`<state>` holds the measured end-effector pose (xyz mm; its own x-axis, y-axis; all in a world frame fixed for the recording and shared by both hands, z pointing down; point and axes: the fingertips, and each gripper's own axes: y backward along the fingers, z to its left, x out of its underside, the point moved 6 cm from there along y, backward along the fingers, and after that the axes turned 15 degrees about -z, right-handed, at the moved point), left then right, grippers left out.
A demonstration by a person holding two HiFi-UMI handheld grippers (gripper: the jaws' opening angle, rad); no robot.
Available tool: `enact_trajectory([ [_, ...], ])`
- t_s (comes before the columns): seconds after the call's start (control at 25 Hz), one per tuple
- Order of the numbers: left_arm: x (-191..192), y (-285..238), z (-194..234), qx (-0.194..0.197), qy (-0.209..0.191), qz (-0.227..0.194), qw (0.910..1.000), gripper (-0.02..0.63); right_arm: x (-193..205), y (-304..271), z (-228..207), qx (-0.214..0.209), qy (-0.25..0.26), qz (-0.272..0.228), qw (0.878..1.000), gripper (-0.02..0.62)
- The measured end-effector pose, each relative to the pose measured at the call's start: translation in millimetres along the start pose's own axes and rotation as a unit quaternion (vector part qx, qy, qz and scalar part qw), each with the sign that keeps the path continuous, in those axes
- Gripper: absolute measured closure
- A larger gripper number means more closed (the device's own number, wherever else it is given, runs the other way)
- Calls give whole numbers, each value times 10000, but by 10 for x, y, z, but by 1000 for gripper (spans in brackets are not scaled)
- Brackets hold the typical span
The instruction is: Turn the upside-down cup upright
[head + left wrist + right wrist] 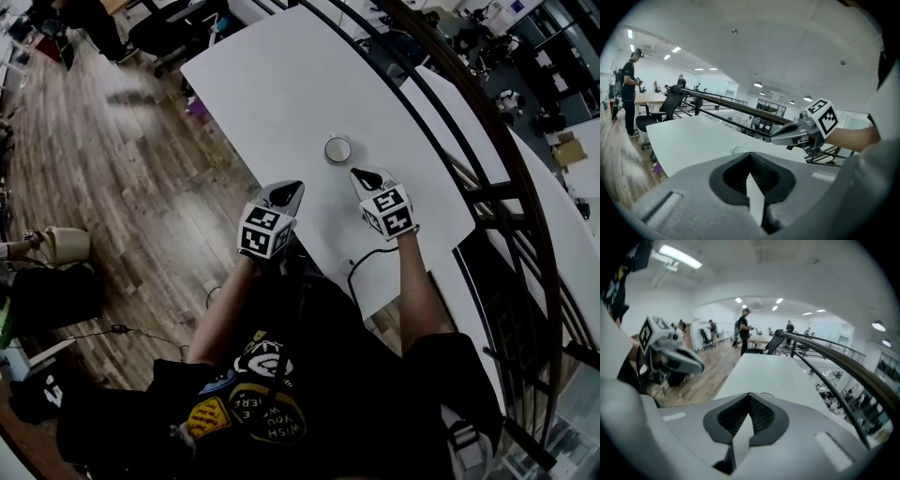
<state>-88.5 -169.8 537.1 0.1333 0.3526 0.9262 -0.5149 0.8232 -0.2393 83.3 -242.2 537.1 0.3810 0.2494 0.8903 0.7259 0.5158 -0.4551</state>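
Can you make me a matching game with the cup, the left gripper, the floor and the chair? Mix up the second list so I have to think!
Things:
1. cup
2. left gripper
3. floor
4. office chair

Descriptions:
A. brown wooden planks
B. black, near the far end of the table
C. jaws shut, holding nothing
D. stands on the white table

Pairs: 1-D, 2-C, 3-A, 4-B

"WISH YOU WERE HERE" on shirt (265, 410)
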Motion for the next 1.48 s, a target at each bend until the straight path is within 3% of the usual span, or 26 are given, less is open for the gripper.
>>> enact_trajectory([
  [0.08,-21,118,-72,-125,-117,-196,9997,601,51,267,137,348,-917,-701,9927,595],
  [0.16,-41,214,-108,-257,-122,-404,9988,601,135,455,306,624,-1605,-1194,9778,595],
  [0.32,14,337,-227,-204,259,-521,9981,601,331,631,794,849,-2168,-1467,9614,595],
  [0.44,75,442,-400,7,420,-480,9980,601,413,749,1158,887,-2235,-1460,9596,595],
  [0.68,-29,801,-691,232,-320,-635,9972,601,261,938,1491,1138,-2104,-1488,9595,595],
  [0.84,5,1167,-792,263,-543,-749,9954,601,167,1065,1789,1208,-1976,-1647,9588,595],
  [1.12,236,1553,-928,234,-260,-801,9962,601,347,1299,2170,1596,-2032,-1710,9508,595],
  [1.48,240,1635,-1033,339,-147,-828,9959,601,267,1340,2377,1573,-2074,-1705,9504,595],
])
